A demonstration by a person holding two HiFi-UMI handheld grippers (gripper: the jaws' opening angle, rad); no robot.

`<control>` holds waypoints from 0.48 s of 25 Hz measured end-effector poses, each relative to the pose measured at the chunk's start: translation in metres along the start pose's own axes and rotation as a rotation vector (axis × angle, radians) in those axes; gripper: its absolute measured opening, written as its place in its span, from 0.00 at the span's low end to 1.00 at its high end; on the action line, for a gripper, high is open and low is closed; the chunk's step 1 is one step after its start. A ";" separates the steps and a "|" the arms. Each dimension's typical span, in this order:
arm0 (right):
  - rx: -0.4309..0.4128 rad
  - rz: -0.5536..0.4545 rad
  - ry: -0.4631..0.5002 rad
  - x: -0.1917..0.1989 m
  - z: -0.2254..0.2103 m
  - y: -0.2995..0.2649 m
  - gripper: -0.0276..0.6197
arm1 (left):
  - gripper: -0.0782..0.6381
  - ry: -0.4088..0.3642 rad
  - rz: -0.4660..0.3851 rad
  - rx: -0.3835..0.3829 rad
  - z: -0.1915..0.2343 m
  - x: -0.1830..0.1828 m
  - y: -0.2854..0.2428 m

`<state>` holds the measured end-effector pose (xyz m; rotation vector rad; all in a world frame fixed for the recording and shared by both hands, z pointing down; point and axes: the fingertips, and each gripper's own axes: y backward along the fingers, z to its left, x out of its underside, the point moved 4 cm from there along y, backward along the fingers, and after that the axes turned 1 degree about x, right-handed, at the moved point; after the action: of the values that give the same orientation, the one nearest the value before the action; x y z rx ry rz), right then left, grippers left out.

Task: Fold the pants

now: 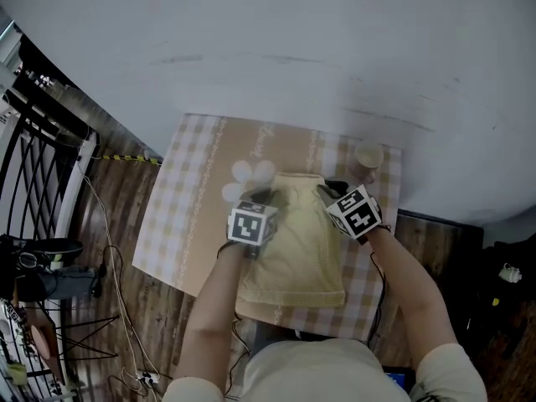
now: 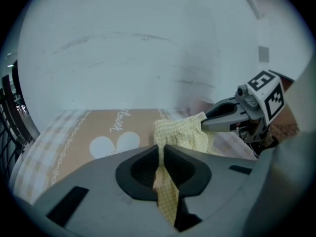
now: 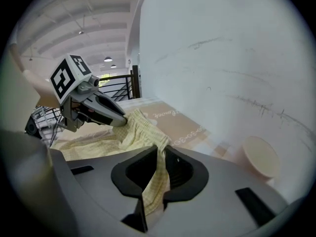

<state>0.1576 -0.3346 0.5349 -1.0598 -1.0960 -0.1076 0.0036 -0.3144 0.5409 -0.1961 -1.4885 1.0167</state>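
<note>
1. Head view. Pale yellow pants (image 1: 295, 254) lie lengthwise on the tabletop (image 1: 177, 224), which is covered by a brown and checked mat.
   - Near edge of the pants: at the person's side of the tabletop. Far edge: at mid-mat, between the two tools.
   - Left tongs (image 1: 266, 196) sit at the far left corner of the garment; right tongs (image 1: 329, 191) at the far right corner. The marker cubes hide the tips, so the grip cannot be read in this view.
   - A light cup (image 1: 368, 155) stands upright on the mat beyond the right tongs, apart from the pants.
   - White heart print (image 1: 251, 172) on the mat, just beyond the left corner.

2. Left gripper view. Left tongs (image 2: 161, 151) are pressed together, pinching a strip of yellow checked fabric.
   - The fabric runs up through the narrow gap between the jaws and hangs below them.
   - The gathered waistband (image 2: 178, 128) stretches from this pinch across to the tip of the right tongs (image 2: 208, 122), clear of the mat.

3. Right gripper view. Right tongs (image 3: 161, 151) are also pressed together on the pants, with fabric drooping out below the jaws.
   - The ruffled waistband (image 3: 143, 127) leads to the left tongs (image 3: 120, 119), whose tip bites its other end.
   - The rest of the garment lies flat behind.
   - Cup (image 3: 260, 157) at right, on the mat, near the wall.
</note>
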 end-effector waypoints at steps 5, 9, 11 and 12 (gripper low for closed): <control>-0.004 -0.074 0.055 -0.003 0.028 0.037 0.11 | 0.16 -0.016 -0.042 0.020 -0.019 0.016 0.037; -0.002 -0.096 0.101 0.003 0.055 0.059 0.11 | 0.15 -0.025 -0.050 0.029 -0.032 0.038 0.062; -0.002 -0.105 0.116 0.007 0.070 0.070 0.11 | 0.14 -0.027 -0.052 0.033 -0.036 0.050 0.073; -0.004 -0.104 0.119 0.010 0.078 0.075 0.11 | 0.14 -0.026 -0.058 0.037 -0.038 0.055 0.079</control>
<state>0.1513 -0.2329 0.4980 -0.9879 -1.0433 -0.2528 -0.0103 -0.2136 0.5219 -0.1136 -1.4892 1.0030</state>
